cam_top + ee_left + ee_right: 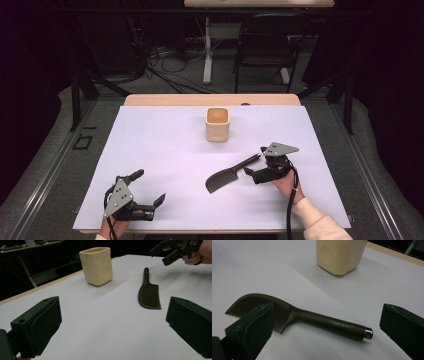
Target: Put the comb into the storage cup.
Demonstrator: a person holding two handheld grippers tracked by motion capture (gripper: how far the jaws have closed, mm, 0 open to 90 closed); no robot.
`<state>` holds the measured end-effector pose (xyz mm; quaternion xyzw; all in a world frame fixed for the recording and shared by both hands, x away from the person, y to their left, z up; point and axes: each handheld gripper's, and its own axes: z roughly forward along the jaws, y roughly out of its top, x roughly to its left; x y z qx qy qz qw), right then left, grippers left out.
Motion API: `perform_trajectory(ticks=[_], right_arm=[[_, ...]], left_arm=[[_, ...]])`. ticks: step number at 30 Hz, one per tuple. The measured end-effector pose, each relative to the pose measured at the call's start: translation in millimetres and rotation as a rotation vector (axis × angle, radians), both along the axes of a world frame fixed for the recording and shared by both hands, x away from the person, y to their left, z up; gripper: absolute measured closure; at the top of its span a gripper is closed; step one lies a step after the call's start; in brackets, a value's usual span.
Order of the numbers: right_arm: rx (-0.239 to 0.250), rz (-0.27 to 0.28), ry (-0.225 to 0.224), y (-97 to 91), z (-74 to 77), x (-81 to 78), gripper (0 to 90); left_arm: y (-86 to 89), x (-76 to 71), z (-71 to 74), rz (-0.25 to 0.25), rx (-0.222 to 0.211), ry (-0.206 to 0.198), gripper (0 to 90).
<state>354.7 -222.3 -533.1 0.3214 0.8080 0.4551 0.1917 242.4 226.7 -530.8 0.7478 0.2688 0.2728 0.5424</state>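
A dark comb (227, 175) with a long handle lies flat on the white table top (165, 150), right of centre. Its handle carries white lettering and a silver tip (368, 333). My right gripper (254, 161) is open at the handle end, and the comb (312, 320) lies between its wide-apart jaws without touching them. My left gripper (148, 188) is open near the front left edge, nothing between its jaws. From there the comb (149, 293) lies ahead to the right, with the right gripper (165, 252) beyond it.
A cream square cup (217, 124) stands upright at the middle back of the table, seen as the cup (96, 265) and the cup (339, 255) in the gripper views. Behind the table are a black chair (265, 47), a table leg and loose cables on the floor.
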Motion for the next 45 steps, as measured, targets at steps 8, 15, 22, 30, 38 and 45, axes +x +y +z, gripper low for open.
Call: perform_trajectory(ticks=[8, 15, 22, 30, 38, 45], right_arm=[[0.007, -0.019, 0.028, -1.0, -3.1, 14.9, 0.0], [0.002, -0.041, 0.035, -2.0, -4.5, 25.2, 0.1], [0.003, -0.052, 0.039, -4.5, -4.5, 33.5, 14.4], [-0.038, -0.055, 0.042, -4.6, -7.7, 39.2, 57.9], [-0.102, -0.063, 0.040, -3.7, -9.7, 40.5, 88.6], [-0.149, -0.081, 0.033, -3.1, -13.4, 41.7, 90.0]], left_arm=[[-0.7, 0.4, -0.2, -0.002, 0.004, 0.005, 0.0], [-1.1, 0.8, -0.6, 0.001, 0.002, 0.010, 0.1], [-1.0, 1.0, -0.7, 0.003, -0.002, 0.014, 0.0], [-0.8, 1.2, -0.6, 0.004, -0.002, 0.012, 0.1], [-0.6, 0.8, -0.2, 0.004, 0.002, 0.009, 0.1], [-0.3, 0.4, 0.2, 0.006, 0.000, 0.008, 0.1]])
